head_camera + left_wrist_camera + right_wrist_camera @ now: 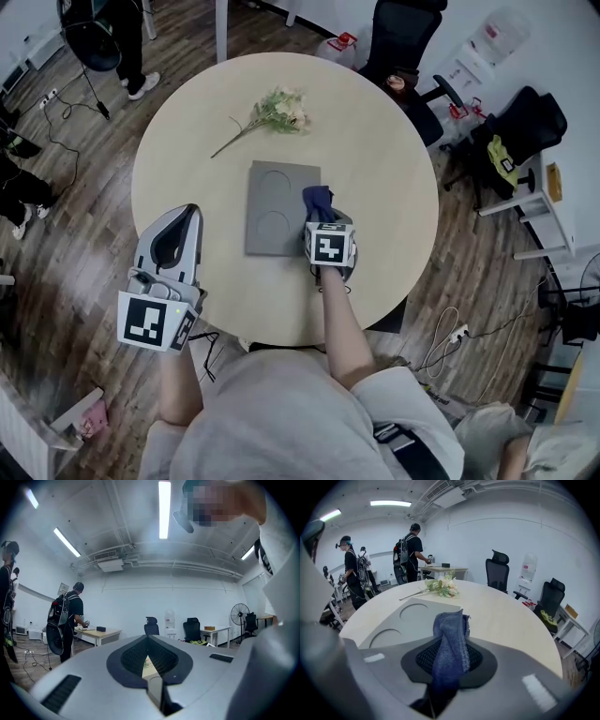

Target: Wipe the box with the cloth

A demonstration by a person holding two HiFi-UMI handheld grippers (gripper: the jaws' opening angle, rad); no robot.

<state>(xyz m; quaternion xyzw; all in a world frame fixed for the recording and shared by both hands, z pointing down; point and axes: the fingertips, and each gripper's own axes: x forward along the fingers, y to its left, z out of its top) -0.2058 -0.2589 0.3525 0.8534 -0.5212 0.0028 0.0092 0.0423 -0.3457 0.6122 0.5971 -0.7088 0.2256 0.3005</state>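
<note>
**Cloth gripped, waiting at box edge**

Right gripper is pinching the blue cloth, bunched end poking forward, ready for wiping, at the right edge of the grey box. Box is lying flat mid-table, long axis pointing away from the person. Left gripper is idling aside, jaws together, empty.

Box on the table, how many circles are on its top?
2. One circle lies at the gray box's far end, nearer the flowers. The other is at its near end, beside the blue cloth in the right gripper. None seems hidden.
</note>
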